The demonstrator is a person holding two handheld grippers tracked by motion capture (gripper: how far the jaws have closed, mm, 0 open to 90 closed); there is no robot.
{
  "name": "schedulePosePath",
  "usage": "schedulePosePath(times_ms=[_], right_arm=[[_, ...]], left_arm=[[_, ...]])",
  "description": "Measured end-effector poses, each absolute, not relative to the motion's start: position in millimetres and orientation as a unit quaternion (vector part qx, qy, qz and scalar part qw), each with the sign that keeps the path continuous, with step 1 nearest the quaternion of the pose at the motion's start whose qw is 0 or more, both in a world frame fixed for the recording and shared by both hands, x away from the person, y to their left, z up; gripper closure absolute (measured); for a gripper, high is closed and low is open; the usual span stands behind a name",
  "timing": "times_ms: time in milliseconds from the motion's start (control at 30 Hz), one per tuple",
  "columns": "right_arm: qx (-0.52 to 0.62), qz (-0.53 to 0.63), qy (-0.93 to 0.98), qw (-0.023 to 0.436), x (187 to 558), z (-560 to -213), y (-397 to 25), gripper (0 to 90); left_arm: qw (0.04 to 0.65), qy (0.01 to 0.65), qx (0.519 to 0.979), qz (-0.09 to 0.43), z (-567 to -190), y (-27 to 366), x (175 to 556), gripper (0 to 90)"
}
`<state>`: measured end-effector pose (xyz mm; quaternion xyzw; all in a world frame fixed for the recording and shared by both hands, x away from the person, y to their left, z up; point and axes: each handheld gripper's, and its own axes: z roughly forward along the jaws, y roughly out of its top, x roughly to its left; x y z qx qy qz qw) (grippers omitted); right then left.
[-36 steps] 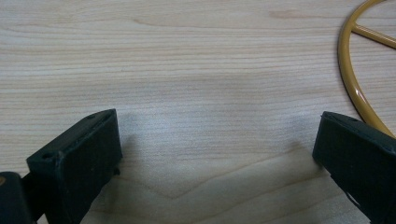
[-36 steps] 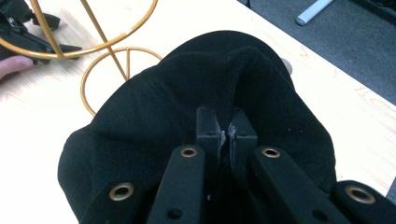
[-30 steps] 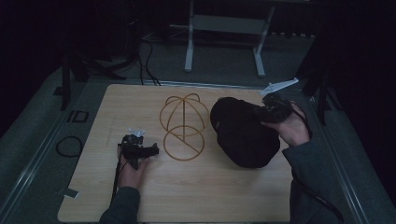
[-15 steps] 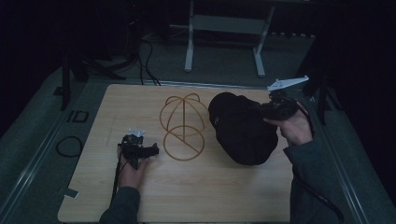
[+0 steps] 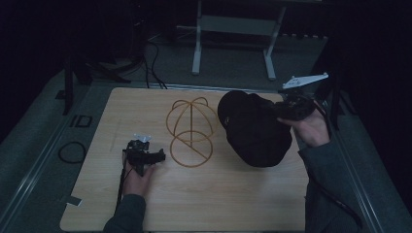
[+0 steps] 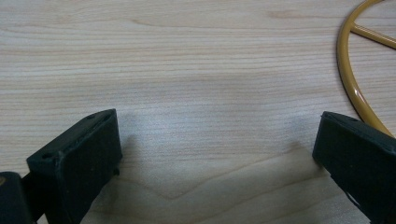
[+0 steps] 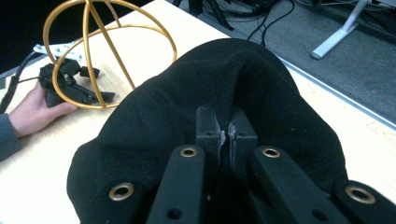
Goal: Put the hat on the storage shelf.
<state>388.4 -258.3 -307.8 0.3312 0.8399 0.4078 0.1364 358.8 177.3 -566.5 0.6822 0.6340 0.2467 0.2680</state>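
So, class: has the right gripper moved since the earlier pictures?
Yes. The right gripper, pinching the black hat, has risen and shifted away from the gold wire stand.

Jaws: we see the left gripper (image 6: 219,154) with its 2 black jaws spread wide.
Surface: pale wooden table (image 6: 187,70) lies between them.
Upper right: gold wire stand (image 6: 348,81), curved rim beside the right-hand jaw.

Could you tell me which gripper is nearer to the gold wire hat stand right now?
Left. The left gripper, jaws open, rests on the table just beside the gold wire stand. The right gripper is farther off, shut on the black hat beyond the stand.
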Motion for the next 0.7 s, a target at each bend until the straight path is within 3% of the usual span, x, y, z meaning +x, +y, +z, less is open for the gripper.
schedulePosePath(times_ms=[700], right_arm=[[0.309, 0.447, 0.827, 0.143, 389, -297, -248, 86.2]], left_arm=[[0.268, 0.634, 0.682, 0.247, -566, 177, 359, 0.7]])
